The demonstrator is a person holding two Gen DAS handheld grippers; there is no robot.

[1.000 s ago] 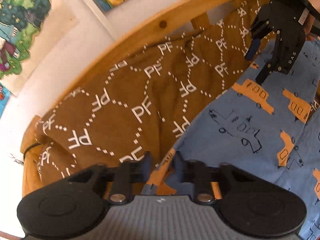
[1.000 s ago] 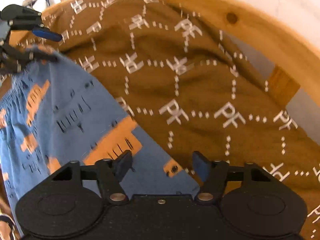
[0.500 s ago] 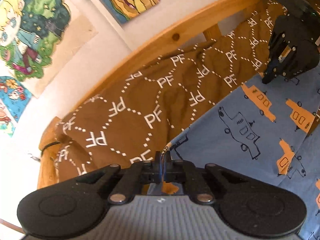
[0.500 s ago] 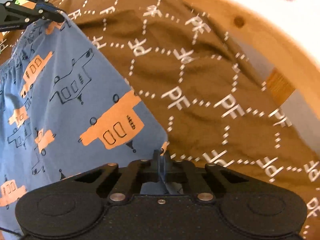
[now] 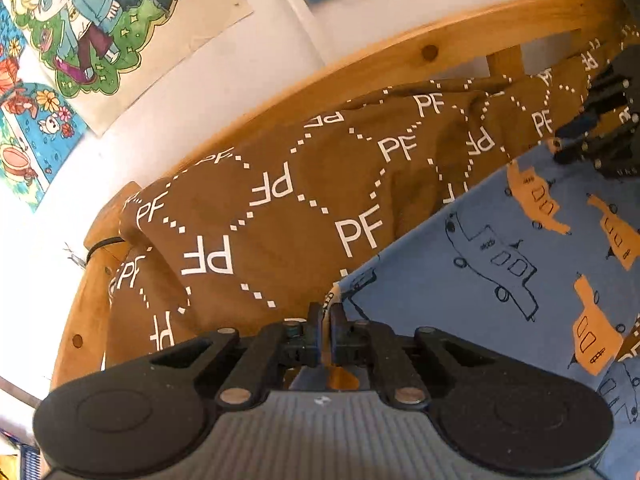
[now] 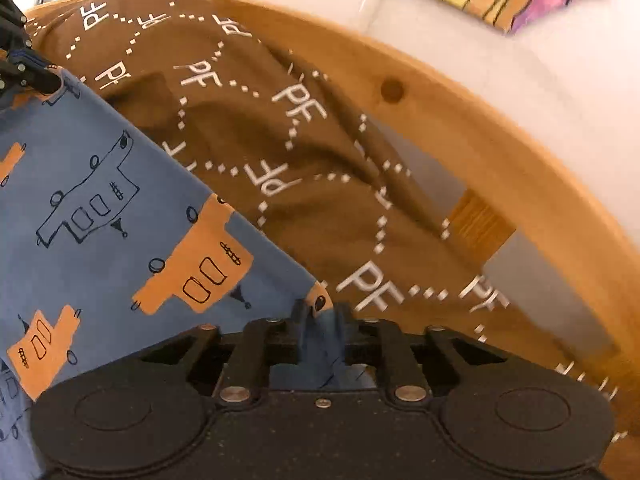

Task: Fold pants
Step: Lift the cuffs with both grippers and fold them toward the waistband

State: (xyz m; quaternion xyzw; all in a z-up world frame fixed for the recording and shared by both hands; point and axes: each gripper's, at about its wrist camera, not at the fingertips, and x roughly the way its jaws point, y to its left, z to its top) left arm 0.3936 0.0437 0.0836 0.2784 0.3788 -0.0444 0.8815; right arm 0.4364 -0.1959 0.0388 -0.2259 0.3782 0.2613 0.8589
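Two grippers each have a corner of the blue pants (image 5: 500, 240) between their fingers. Nearest the left wrist camera, the left gripper (image 5: 327, 320) has its jaws almost together and easing apart; an orange-printed edge of the pants stands pinched in the thin slit between the pads. In the right wrist view, the right gripper (image 6: 320, 316) shows a wider gap, its jaws opening, with a bunched fold of blue cloth filling the space and touching both fingers (image 6: 300, 318).

From those two corners the pants, printed with orange and outlined cars, stretch away as one taut edge between the grippers. They lie over a brown blanket (image 5: 280, 208) marked with white "PF" letters and dotted lines. Beyond the blanket runs a curved wooden bed rail (image 5: 400, 60), and behind it a white wall with coloured drawings (image 5: 88, 28) pinned up.
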